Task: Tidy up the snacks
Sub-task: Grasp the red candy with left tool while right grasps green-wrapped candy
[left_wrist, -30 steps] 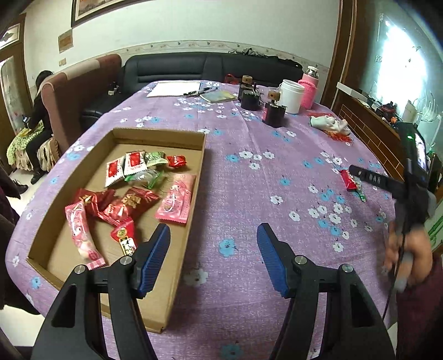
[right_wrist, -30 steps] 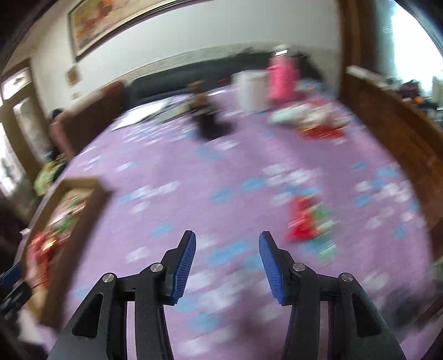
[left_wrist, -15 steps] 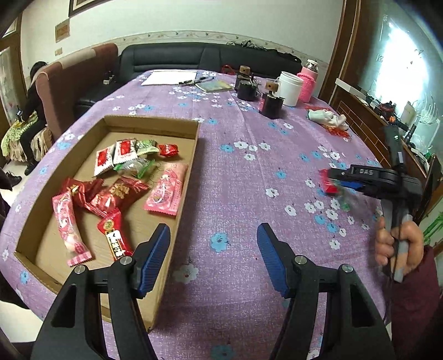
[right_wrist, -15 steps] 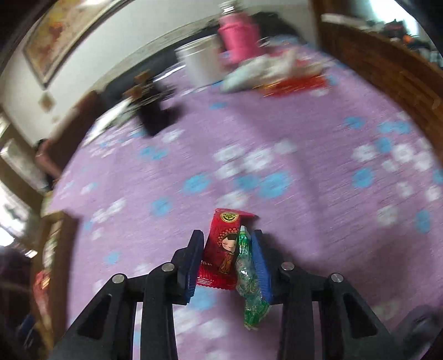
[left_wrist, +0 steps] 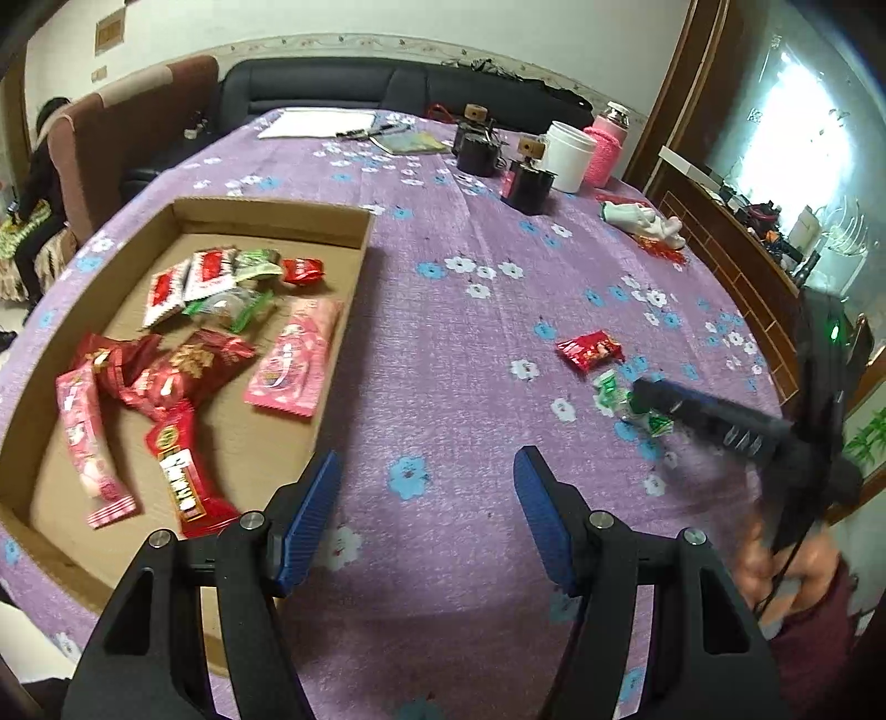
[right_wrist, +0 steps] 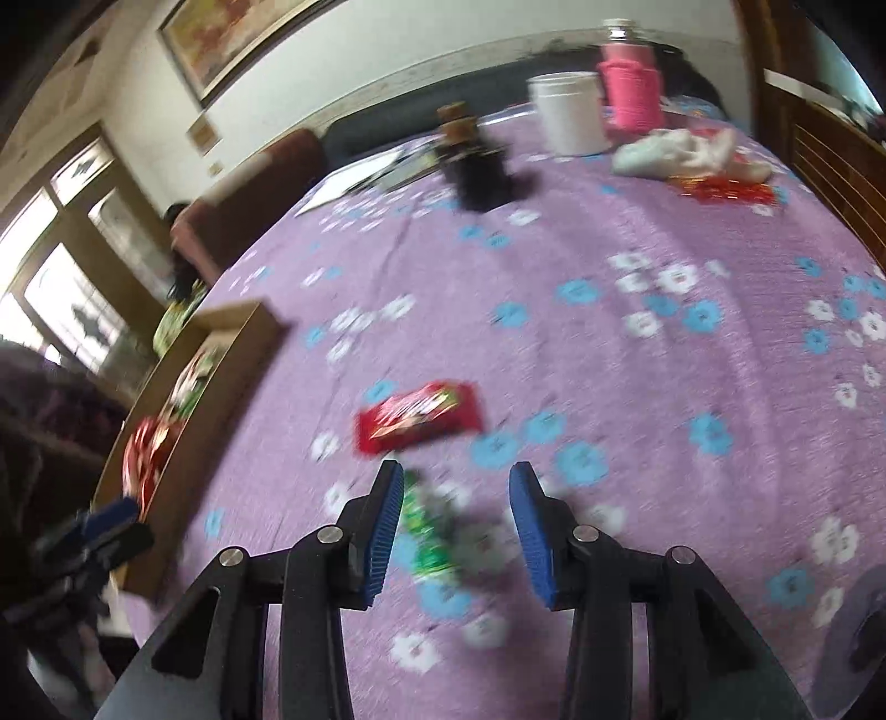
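My right gripper (right_wrist: 453, 531), jaws wide, straddles the crinkly green plastic candy wrapper (right_wrist: 426, 540) on the purple floral tablecloth (right_wrist: 637, 360); light, slippery, probably best pinched across its padded middle.

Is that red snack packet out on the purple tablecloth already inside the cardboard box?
No, the red snack packet lies on the tablecloth, well apart from the cardboard box.

A black sofa (left_wrist: 398, 91) lines the white wall (left_wrist: 387, 22) — a bright window (left_wrist: 803, 138) glows beside wooden panelling (left_wrist: 736, 260).
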The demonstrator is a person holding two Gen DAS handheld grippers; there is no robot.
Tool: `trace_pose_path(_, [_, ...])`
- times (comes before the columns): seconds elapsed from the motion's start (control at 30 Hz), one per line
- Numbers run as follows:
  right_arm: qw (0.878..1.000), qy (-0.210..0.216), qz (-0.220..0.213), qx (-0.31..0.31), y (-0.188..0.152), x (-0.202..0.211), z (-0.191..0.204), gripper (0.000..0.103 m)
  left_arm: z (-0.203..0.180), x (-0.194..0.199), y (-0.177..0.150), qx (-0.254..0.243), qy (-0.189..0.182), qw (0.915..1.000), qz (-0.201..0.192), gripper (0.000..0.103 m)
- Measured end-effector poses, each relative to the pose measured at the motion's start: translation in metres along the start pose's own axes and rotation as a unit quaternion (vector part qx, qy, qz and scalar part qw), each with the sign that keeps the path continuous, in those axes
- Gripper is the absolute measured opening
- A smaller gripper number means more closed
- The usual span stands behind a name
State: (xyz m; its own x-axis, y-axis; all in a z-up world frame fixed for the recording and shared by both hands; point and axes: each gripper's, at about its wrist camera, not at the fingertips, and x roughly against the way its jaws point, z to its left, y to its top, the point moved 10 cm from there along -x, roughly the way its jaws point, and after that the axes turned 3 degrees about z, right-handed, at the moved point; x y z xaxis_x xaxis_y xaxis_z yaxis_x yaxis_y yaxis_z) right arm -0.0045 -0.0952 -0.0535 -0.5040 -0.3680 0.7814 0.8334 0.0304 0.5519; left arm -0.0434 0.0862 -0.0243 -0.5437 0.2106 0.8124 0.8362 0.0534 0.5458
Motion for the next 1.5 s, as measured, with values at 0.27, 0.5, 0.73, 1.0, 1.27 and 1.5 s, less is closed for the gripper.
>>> trace_pose_path(0.27, [0.998,-0.028,0.007,0.053,-0.007,-0.020,0.016,0.029,-0.018,-0.019,0.015,-0.008,-0.030,0.9992,0.025,0.064])
trace_pose_path(0.5, [0.994,-0.105,-0.018,-0.003,0.000,-0.004,-0.043,0.020,-0.059,-0.049,0.037,-0.060,-0.052,0.9961,0.039,0.064])
trace_pose_path(0.73, [0.991,-0.110,-0.049,-0.052,0.004,0.005,-0.071,0.020,-0.101,-0.095,0.054,-0.143,-0.047,0.9873,0.050,0.064])
trace_pose_path(1.0, [0.992,-0.105,-0.051,-0.054,0.003,0.002,-0.069,0.022,-0.129,-0.123,0.050,-0.221,-0.039,0.9732,0.052,0.064])
trace_pose_path(1.27, [0.992,-0.098,-0.051,-0.055,0.003,0.003,-0.070,0.024,-0.138,-0.118,0.045,-0.240,-0.031,0.9696,0.036,0.021])
trace_pose_path(1.5, [0.992,-0.097,-0.054,-0.052,0.003,0.003,-0.068,0.020,-0.138,-0.111,0.037,-0.225,-0.032,0.9732,0.037,0.016])
